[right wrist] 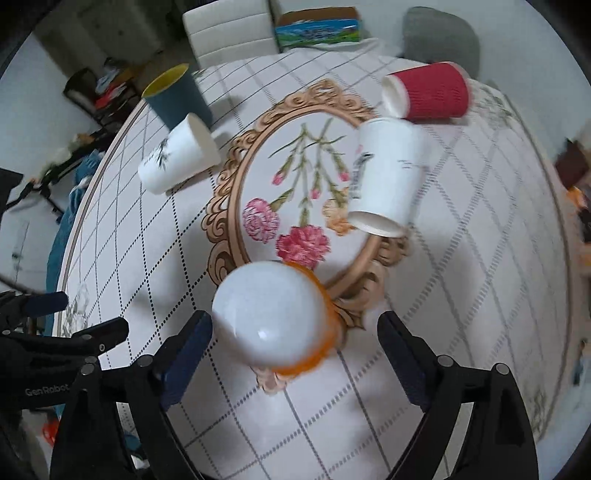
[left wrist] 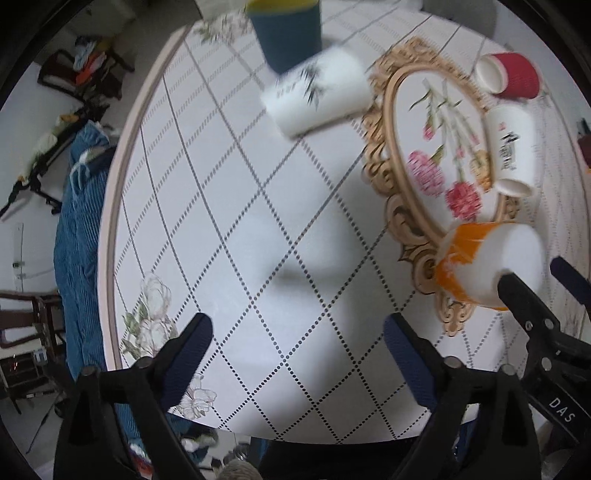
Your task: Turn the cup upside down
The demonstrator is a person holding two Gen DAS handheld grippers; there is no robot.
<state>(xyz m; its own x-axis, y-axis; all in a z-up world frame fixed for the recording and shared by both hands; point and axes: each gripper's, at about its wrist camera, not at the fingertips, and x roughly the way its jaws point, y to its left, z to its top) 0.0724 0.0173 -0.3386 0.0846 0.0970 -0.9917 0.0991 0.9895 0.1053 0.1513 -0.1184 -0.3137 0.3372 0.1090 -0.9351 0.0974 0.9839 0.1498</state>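
Both claws wide open; right claw [right wrist: 295,339] straddles orange cup [right wrist: 277,317].

Five cups share the round worktop [right wrist: 461,258]: one orange-and-white cup [right wrist: 275,317] at lower centre, two white paper cups (one [right wrist: 388,177] right of centre, one [right wrist: 177,155] at upper left), one red ribbed cup [right wrist: 428,90] at upper right, and one blue cup [right wrist: 177,94] with a yellow interior at upper left.

A round table [right wrist: 461,295] with white diamond-pattern cloth (floral medallion [right wrist: 303,195] in its centre); behind it a white chair [right wrist: 231,33] and perhaps a grey one [right wrist: 441,35].
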